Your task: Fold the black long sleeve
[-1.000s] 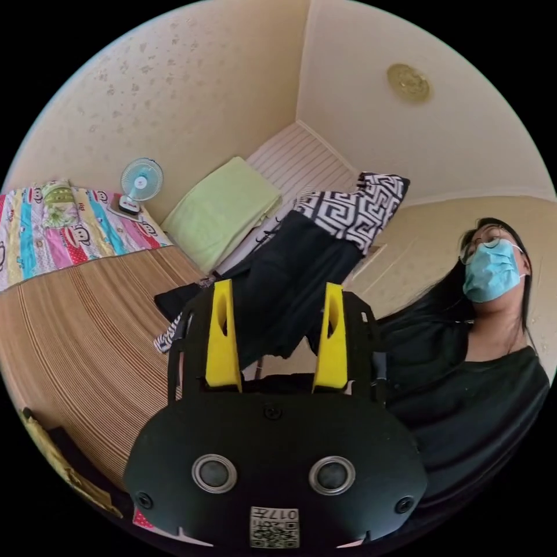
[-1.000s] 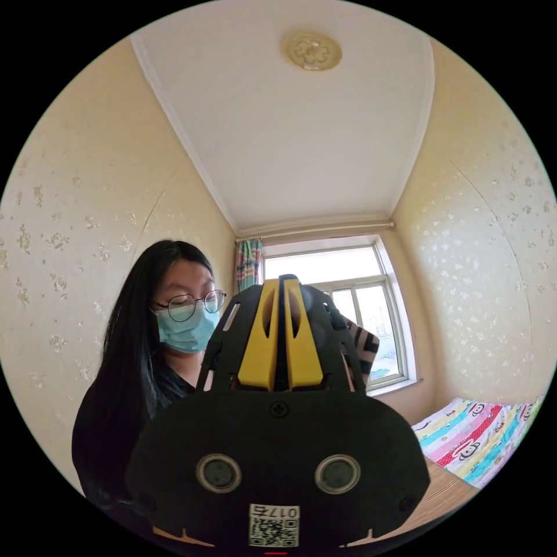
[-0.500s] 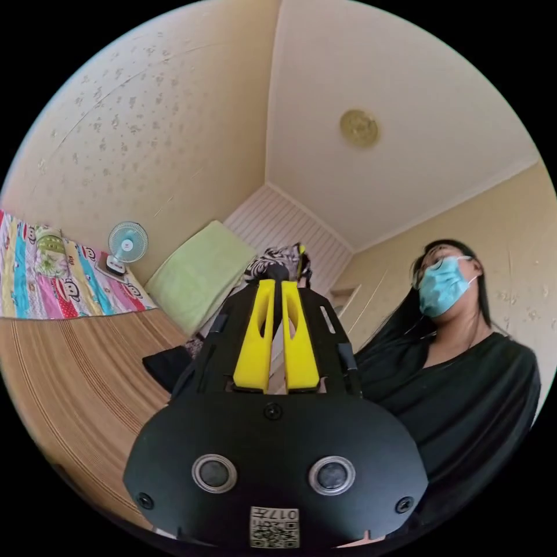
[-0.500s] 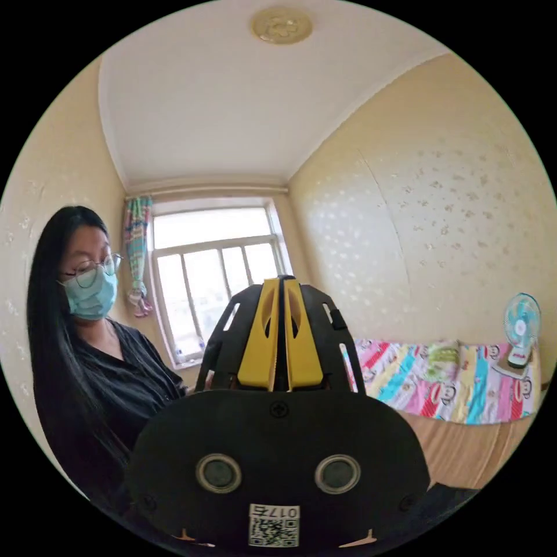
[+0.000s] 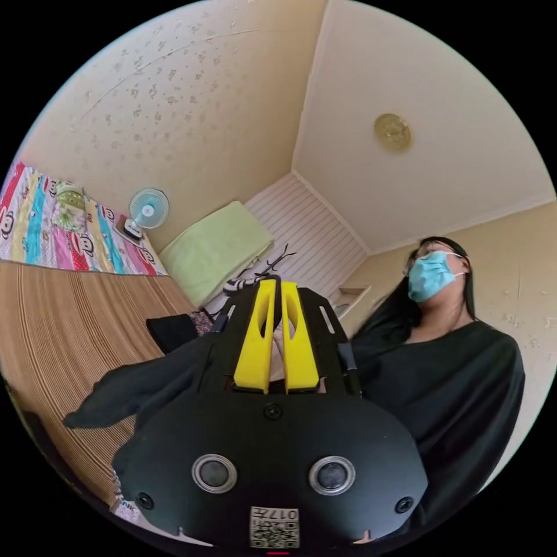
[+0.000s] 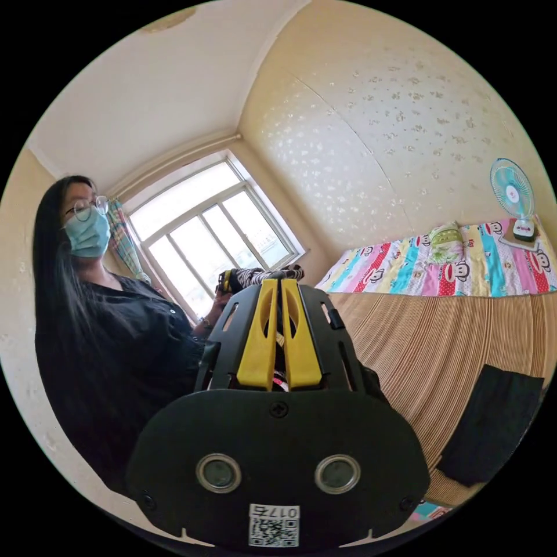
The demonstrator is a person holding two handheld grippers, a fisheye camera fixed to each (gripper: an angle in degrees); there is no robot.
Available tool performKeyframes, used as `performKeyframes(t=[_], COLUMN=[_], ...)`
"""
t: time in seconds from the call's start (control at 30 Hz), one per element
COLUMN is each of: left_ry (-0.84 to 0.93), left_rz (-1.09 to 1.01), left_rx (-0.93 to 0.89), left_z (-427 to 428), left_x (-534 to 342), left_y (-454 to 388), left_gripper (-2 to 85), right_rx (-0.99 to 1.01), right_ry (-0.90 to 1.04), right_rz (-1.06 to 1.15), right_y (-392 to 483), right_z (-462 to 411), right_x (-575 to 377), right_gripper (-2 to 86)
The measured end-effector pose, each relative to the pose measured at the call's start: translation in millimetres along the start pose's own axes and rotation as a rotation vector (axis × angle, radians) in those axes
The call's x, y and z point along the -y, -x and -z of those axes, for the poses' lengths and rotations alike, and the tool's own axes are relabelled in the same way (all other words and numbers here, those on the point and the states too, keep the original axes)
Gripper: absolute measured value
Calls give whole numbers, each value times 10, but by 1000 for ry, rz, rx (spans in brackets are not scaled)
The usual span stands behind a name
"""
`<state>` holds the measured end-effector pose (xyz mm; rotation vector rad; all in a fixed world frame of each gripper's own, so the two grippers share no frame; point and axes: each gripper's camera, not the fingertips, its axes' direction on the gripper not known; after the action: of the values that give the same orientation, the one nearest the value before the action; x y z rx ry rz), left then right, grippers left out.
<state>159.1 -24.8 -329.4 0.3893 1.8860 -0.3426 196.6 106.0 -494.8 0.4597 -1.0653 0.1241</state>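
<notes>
Left gripper view: yellow-jawed left gripper [image 5: 277, 290] with jaws drawn nearly together, pinching black-and-white patterned fabric [image 5: 243, 283] at its tips

The black long sleeve garment [image 5: 136, 386] trails from it onto the striped woven mat [image 5: 64, 325]. In the right gripper view the right gripper [image 6: 277, 288] has jaws nearly together; whether they grip cloth is unclear
</notes>
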Motion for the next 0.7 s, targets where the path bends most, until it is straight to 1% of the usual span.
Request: performKeyframes(t=[0.07, 0.13, 0.2, 0.27, 0.3, 0.37, 0.4, 0.47, 0.5, 0.57, 0.6, 0.67, 0.7], left_ry=[34, 41, 43, 73, 88, 147, 157, 243, 270, 347, 352, 319, 299], left_rz=[-28, -22, 8, 16, 36, 215, 248, 346, 371, 440, 470, 635, 666], left_rx=[2, 41, 102, 195, 227, 391, 426, 586, 645, 857, 896, 982, 997], left_z=[-6, -13, -1, 10, 12, 19, 8, -124, -161, -269, -260, -69, 3], left_x=[257, 556, 897, 1341, 1452, 1902, 2019, 2515, 2634, 2988, 3030, 3000, 2953], left_y=[-165, -242, -238, -84, 14, 692, 903, 1873, 2135, 3144, 3388, 4178, 4315], left_gripper=[-9, -9, -9, -9, -8, -8, -7, -3, -1, 15, 22, 45, 49], right_rx=[21, -5, -52, -113, -139, -243, -269, -401, -441, -605, -636, -799, -834], right_ry=[14, 46, 94, 189, 213, 339, 383, 564, 601, 648, 649, 707, 711], right_rz=[79, 117, 92, 26, 13, -66, -82, -163, -198, -303, -316, -409, -428], right_y=[142, 225, 203, -32, -123, -651, -824, -1685, -1932, -2845, -3023, -3579, -3668], right_z=[163, 222, 216, 101, 55, -251, -368, -954, -1109, -1695, -1824, -2241, -2309], right_x=[370, 782, 1224, 1767, 1881, 2297, 2396, 2759, 2835, 3041, 3052, 2966, 2926], right_gripper=[7, 7, 7, 8, 8, 9, 9, 10, 10, 13, 14, 19, 20])
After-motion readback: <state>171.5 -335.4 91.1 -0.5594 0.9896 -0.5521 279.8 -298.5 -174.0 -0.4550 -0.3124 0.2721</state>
